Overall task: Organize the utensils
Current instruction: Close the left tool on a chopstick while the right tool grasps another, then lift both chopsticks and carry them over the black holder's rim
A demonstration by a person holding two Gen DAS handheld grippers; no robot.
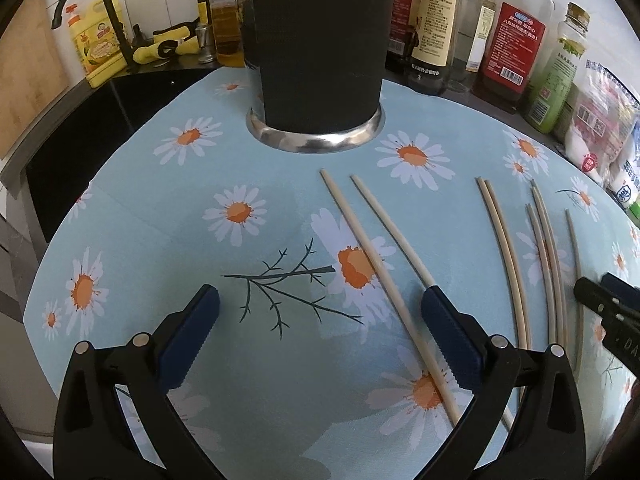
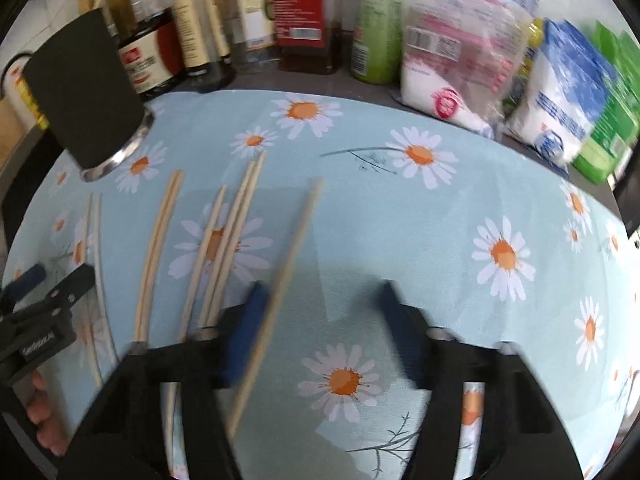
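Even daylight, soft shadows, heavy fisheye bending with dark corners; right wrist view motion-blurred, left sharp.

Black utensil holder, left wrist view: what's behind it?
Behind the black utensil holder a row of sauce bottles and an oil bottle stands along the wall. Whatever stands directly behind the holder is covered; its inside is not visible.
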